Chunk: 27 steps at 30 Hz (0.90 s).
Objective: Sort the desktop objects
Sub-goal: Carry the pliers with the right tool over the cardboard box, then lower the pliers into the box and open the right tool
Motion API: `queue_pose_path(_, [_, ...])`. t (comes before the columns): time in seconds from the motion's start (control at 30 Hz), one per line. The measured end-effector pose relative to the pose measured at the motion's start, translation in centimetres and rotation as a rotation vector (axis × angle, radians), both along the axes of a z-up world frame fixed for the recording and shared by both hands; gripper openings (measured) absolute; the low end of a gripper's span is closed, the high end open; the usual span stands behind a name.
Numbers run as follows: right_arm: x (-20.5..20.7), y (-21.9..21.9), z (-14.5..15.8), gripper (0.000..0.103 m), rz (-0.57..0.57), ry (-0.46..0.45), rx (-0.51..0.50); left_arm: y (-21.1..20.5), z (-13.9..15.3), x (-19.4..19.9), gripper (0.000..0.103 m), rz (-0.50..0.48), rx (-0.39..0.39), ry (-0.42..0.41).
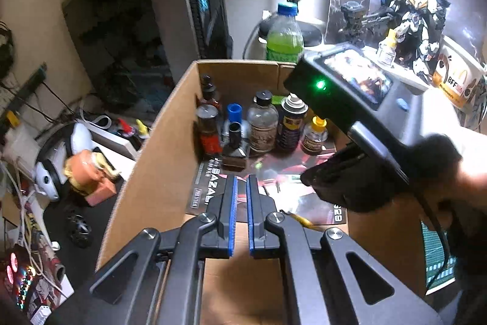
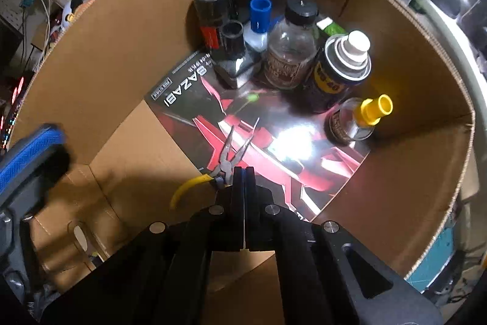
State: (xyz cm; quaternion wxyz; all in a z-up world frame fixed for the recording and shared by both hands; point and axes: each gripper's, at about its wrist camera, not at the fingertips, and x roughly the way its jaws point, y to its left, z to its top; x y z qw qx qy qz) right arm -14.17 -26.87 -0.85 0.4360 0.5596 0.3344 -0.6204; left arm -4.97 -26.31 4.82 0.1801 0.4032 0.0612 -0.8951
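Black right gripper (image 2: 243, 172) has its tongs pressed together on the yellow-handled pliers (image 2: 226, 156) near the middle of the cardboard box (image 2: 411, 172), while the left gripper (image 1: 240, 191), tongs a little apart, holds nothing.

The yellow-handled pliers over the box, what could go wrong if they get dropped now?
1. The right gripper pinches the yellow-handled needle-nose pliers by one handle only, so they may swivel or slip.
2. Their open metal tips point toward the glossy red model-kit booklet in the brown cardboard box and might scratch it.
3. They could bounce into the small yellow-capped glass bottle nearby.
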Motion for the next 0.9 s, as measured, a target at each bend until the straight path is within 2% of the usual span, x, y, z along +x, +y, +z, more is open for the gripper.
queue_pose_path(0.1, [0.1, -0.1, -0.8, 0.001, 0.002, -0.023, 0.029, 0.0, 0.1, 0.8, 0.005, -0.01, -0.028, 0.005])
queue_pose_path(0.17, [0.3, -0.4, -1.0, 0.006, 0.003, -0.021, 0.056, -0.7, 0.2, 0.7, 0.006, -0.02, -0.013, 0.003])
queue_pose_path(0.3, [1.2, -1.5, -2.2, 0.017, 0.041, 0.0, 0.162, -2.0, 1.7, 1.8, 0.008, 0.006, -0.033, 0.07])
queue_pose_path(0.33, [1.4, -1.8, -2.6, 0.019, 0.049, 0.003, 0.186, -2.0, 2.0, 2.3, 0.013, 0.003, -0.043, 0.092])
queue_pose_path(0.37, [1.5, -2.1, -3.1, 0.019, 0.054, 0.005, 0.21, -2.0, 2.3, 2.9, 0.027, 0.001, -0.057, 0.12])
queue_pose_path(0.4, [1.5, -2.4, -3.7, 0.019, 0.058, 0.009, 0.234, -1.8, 2.6, 4.0, 0.036, 0.001, -0.065, 0.165])
queue_pose_path(0.43, [1.6, -2.7, -4.5, 0.019, 0.066, 0.013, 0.26, -1.6, 2.8, 5.0, 0.051, 0.001, -0.072, 0.21])
queue_pose_path(0.47, [1.7, -2.9, -5.1, 0.019, 0.077, 0.013, 0.287, -1.0, 2.8, 5.9, 0.056, -0.017, -0.065, 0.252])
queue_pose_path(0.5, [1.9, -3.1, -5.8, 0.019, 0.092, 0.01, 0.314, -0.6, 2.8, 6.5, 0.057, -0.022, -0.066, 0.274])
queue_pose_path(0.6, [2.7, -3.5, -7.1, 0.019, 0.146, 0.001, 0.378, 0.1, 2.6, 8.3, 0.071, -0.003, -0.101, 0.317])
queue_pose_path(0.8, [4.3, -3.9, -7.9, 0.018, 0.215, 0.021, 0.422, -1.2, 2.5, 10.6, 0.072, 0.035, -0.083, 0.367])
queue_pose_path(0.9, [4.1, -3.7, -7.6, 0.015, 0.21, 0.017, 0.415, -1.9, 2.5, 11.3, 0.072, 0.044, -0.065, 0.375])
